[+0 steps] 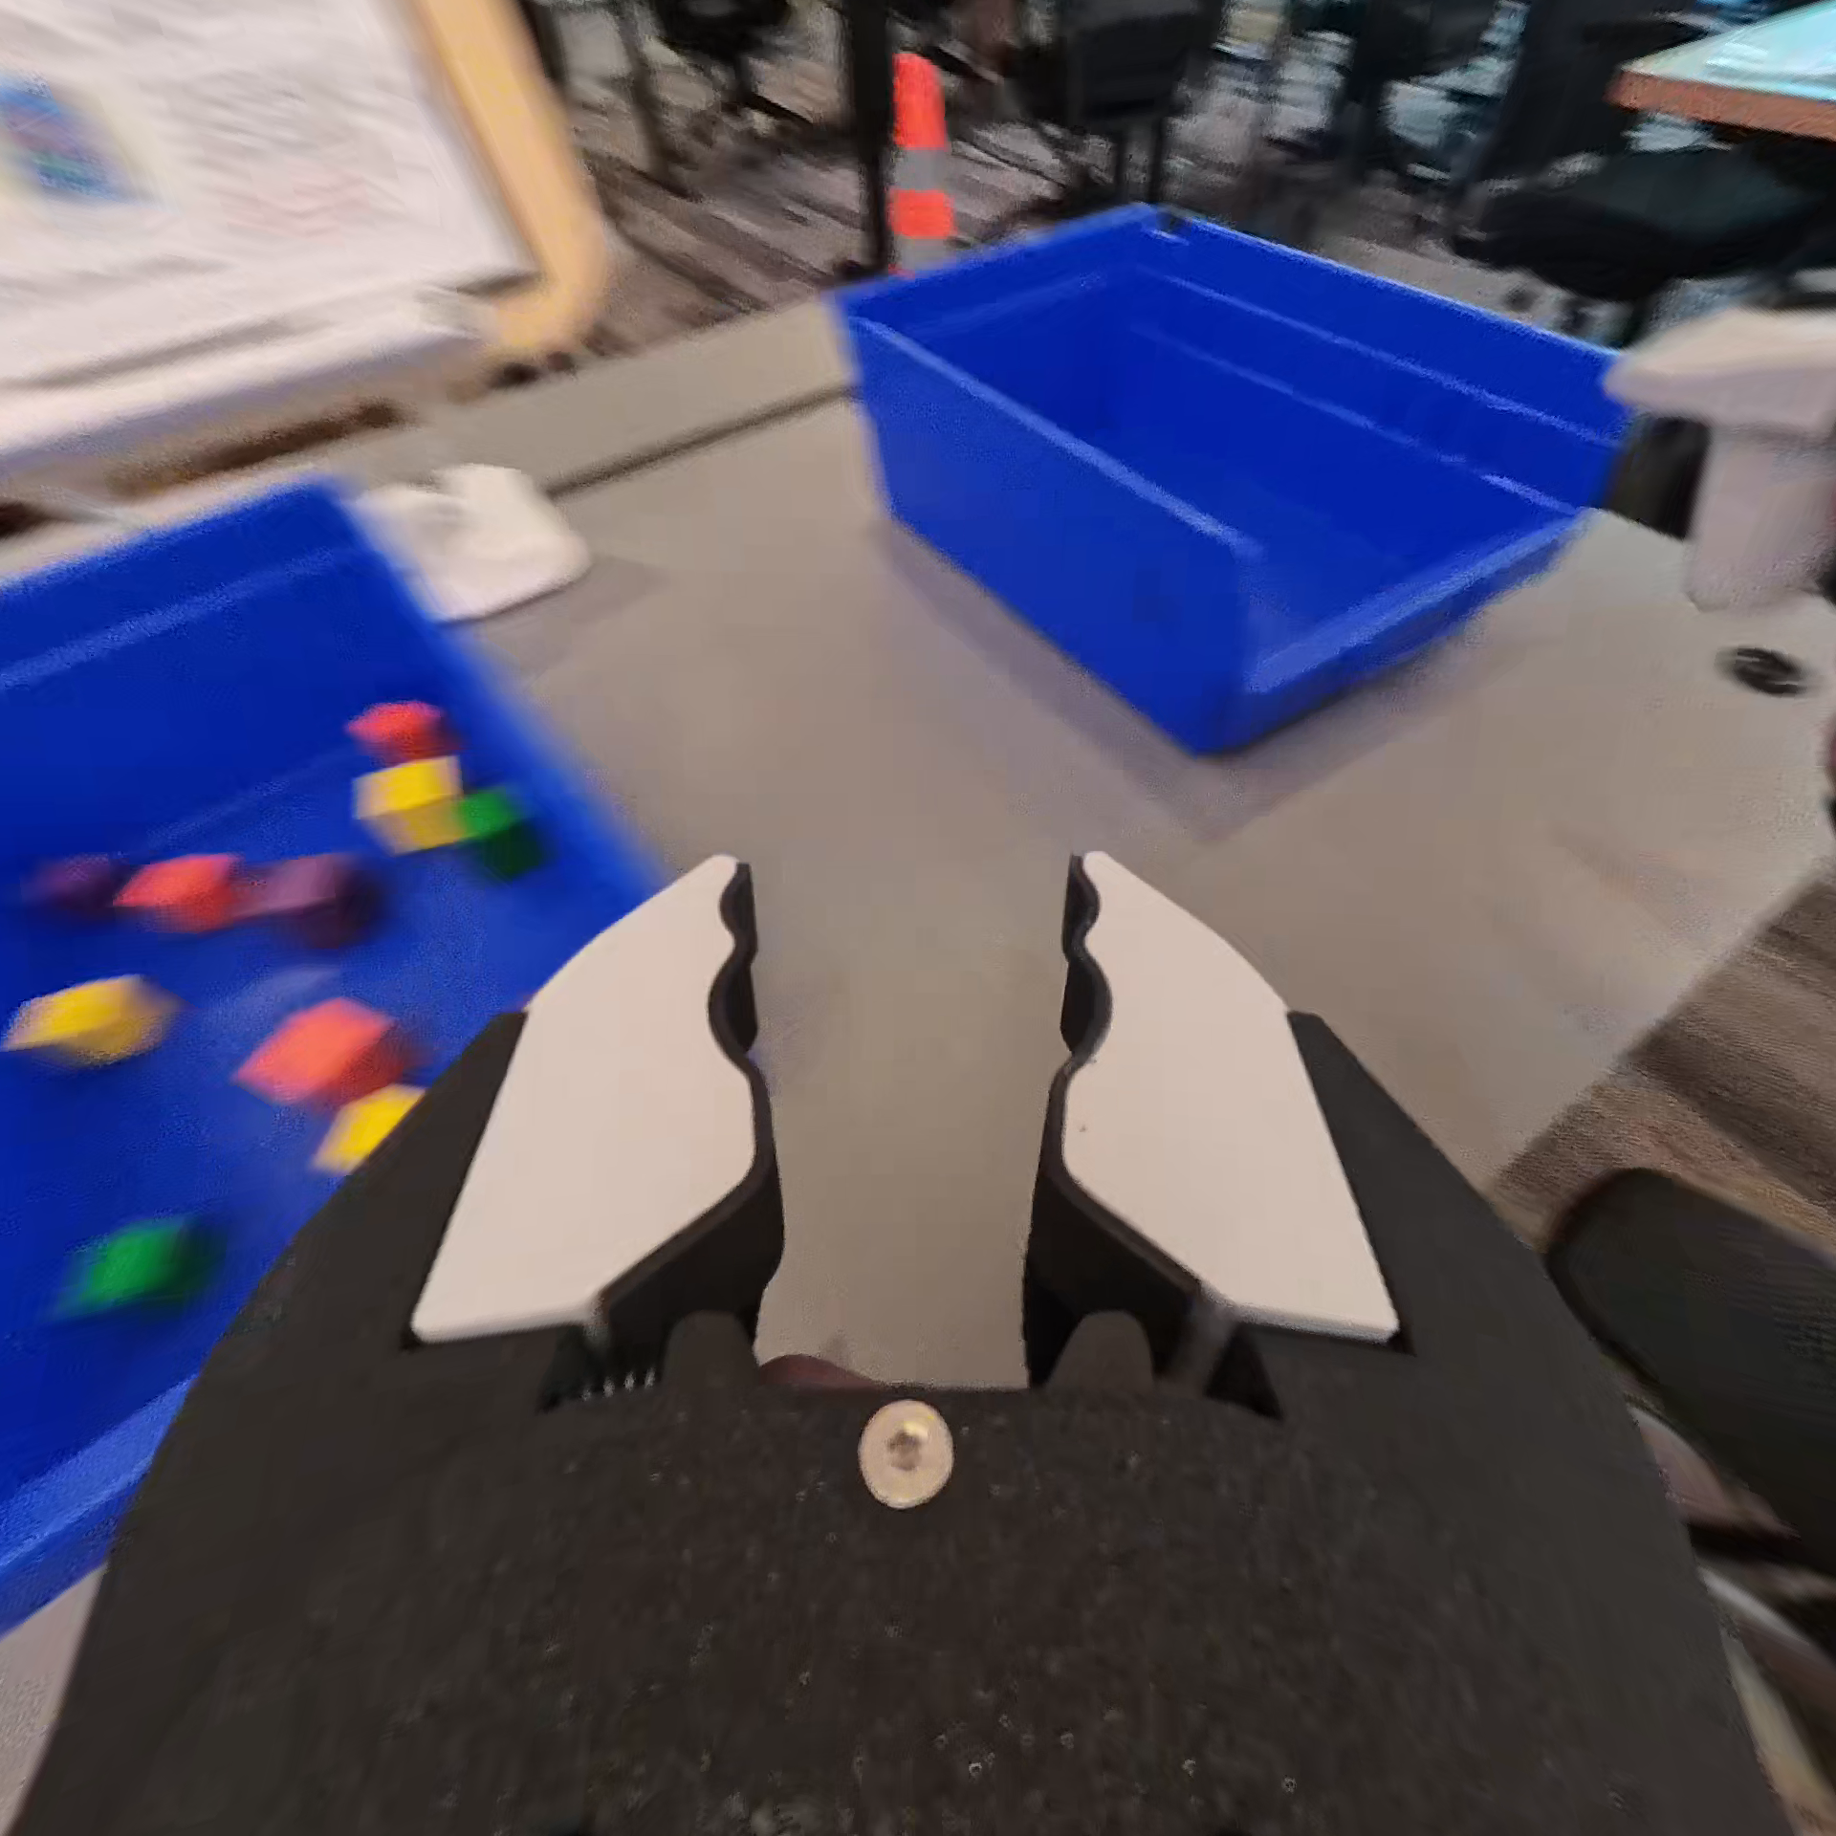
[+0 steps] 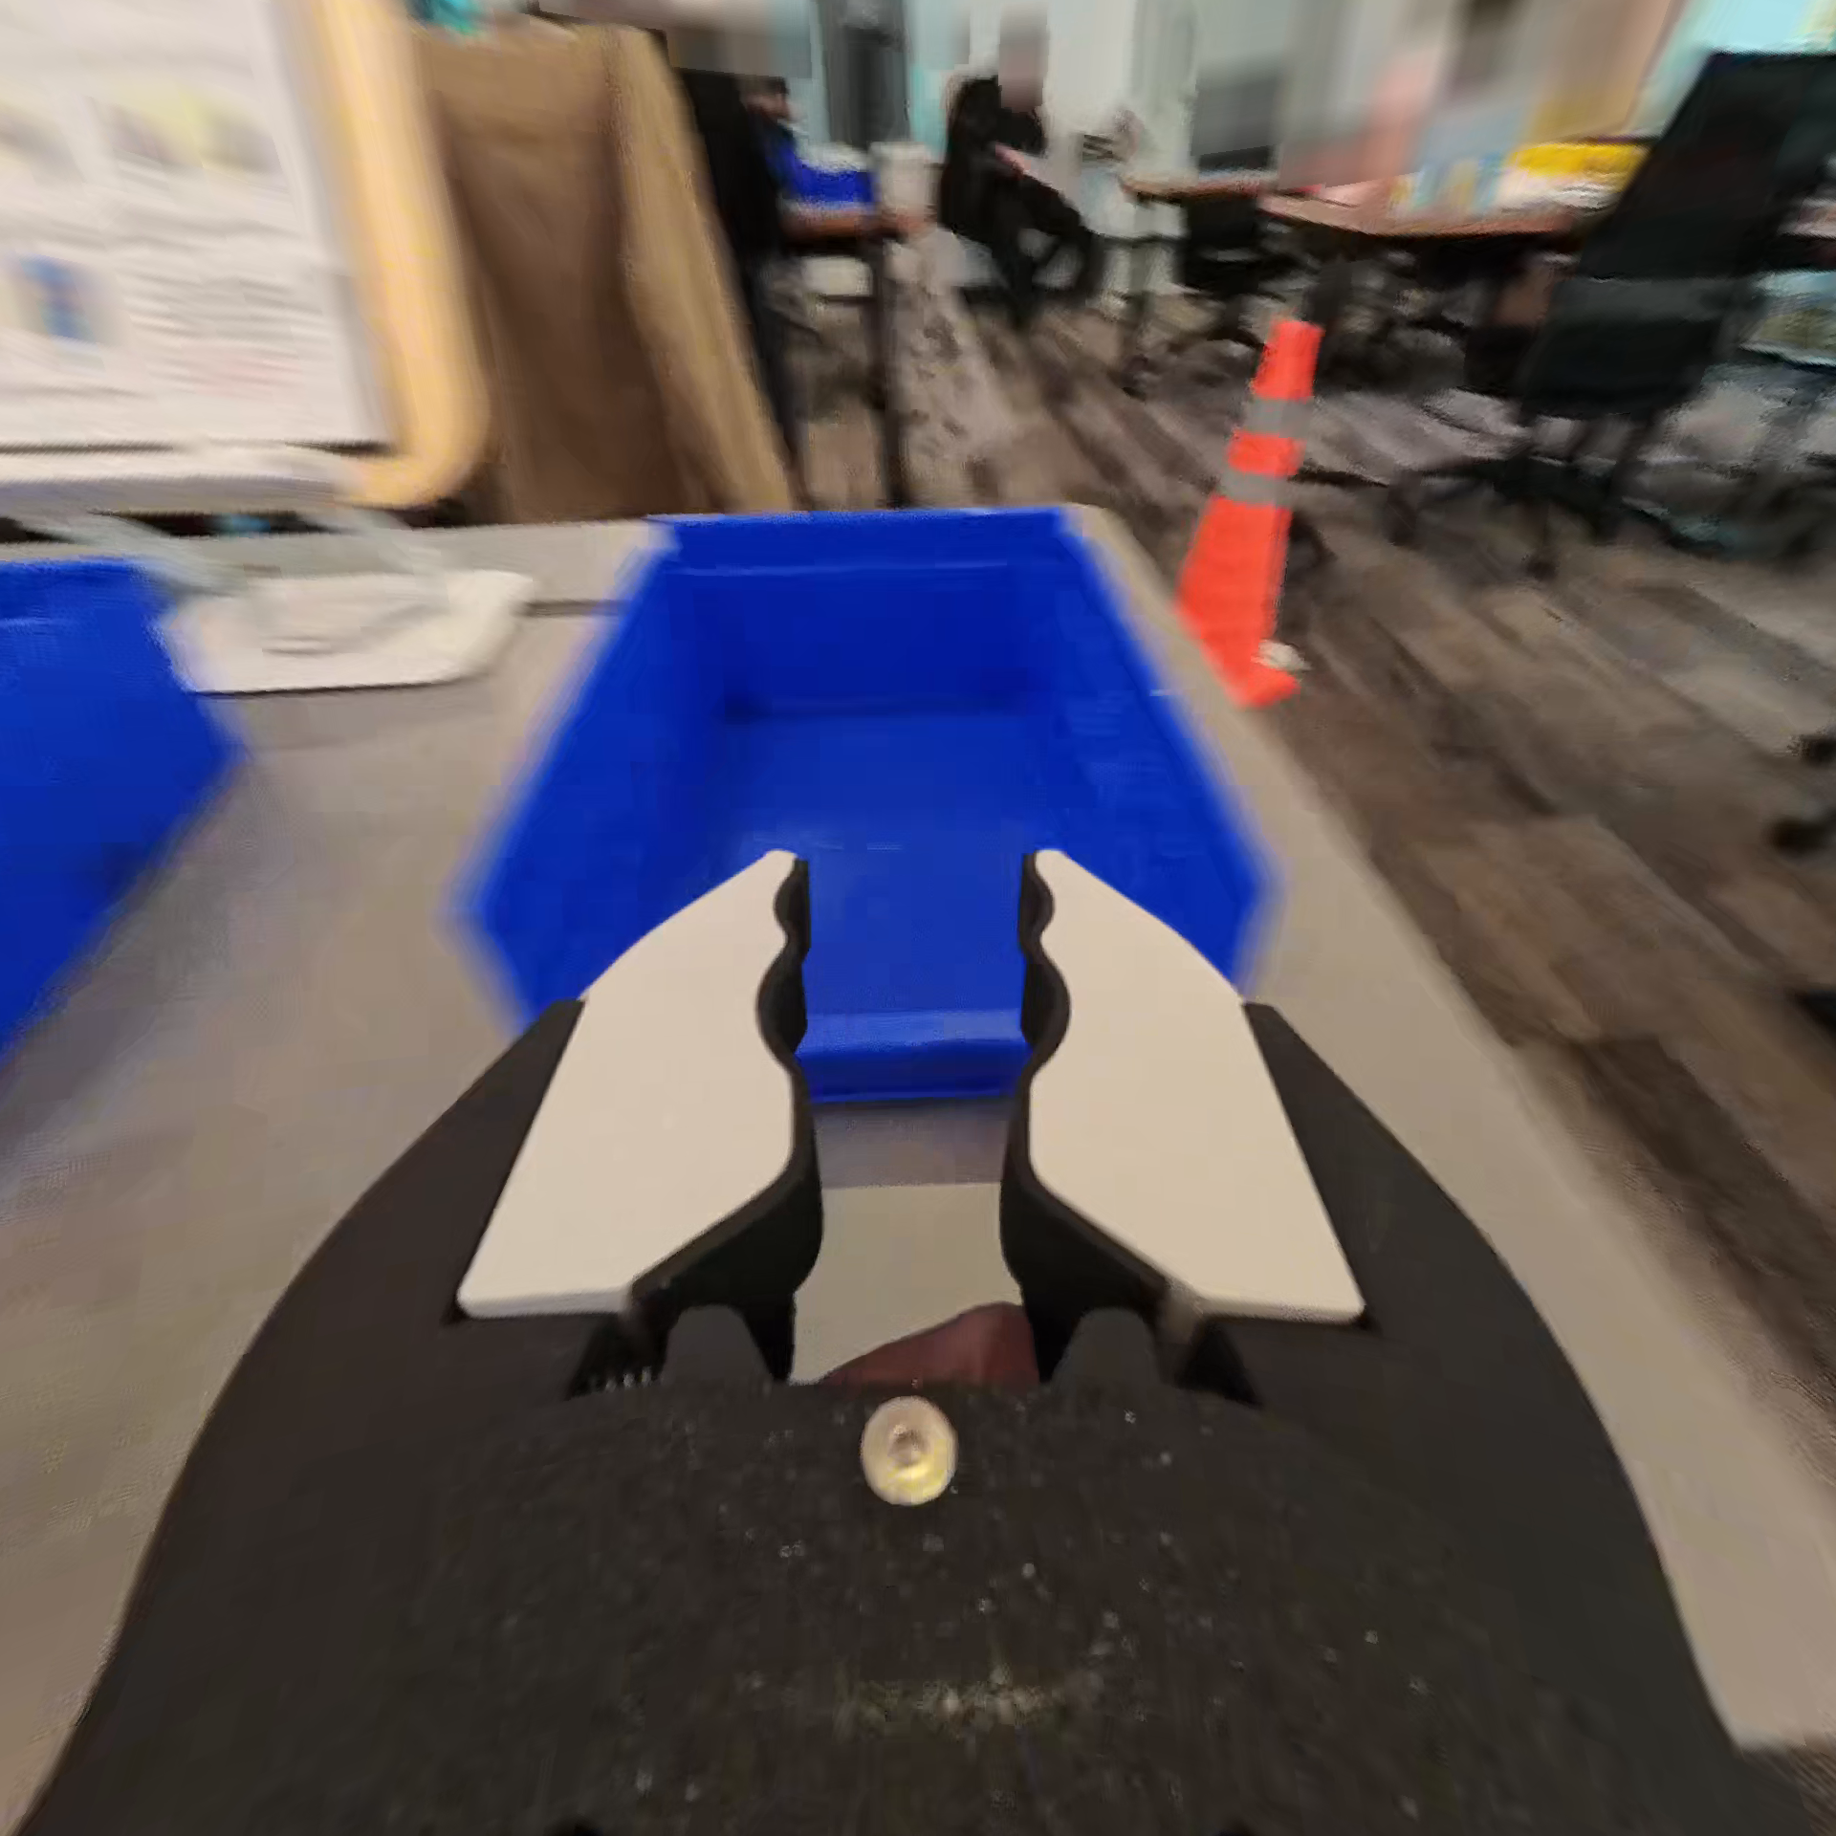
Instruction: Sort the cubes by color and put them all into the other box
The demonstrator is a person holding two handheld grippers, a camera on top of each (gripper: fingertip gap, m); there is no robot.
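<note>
Over the counter (image 1: 894, 695), both tongs spread & empty: left tongs (image 1: 906, 874), right tongs (image 2: 914, 864); blurry multicolour cubes (image 1: 318, 1053) fill left box (image 1: 556, 795); other box (image 2: 894, 616) bare.

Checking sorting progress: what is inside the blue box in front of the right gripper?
No cubes show inside the blue box; only its bare blue floor. The right gripper, open, covers part of the near floor and front wall.

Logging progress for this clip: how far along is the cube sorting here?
Nothing looks done: the other box shows no cubes on its visible floor. Nothing is in hand: the left tongs and right tongs are open and hold nothing. All is left: the red, yellow, green and purple cubes lie mixed in the first box.
</note>
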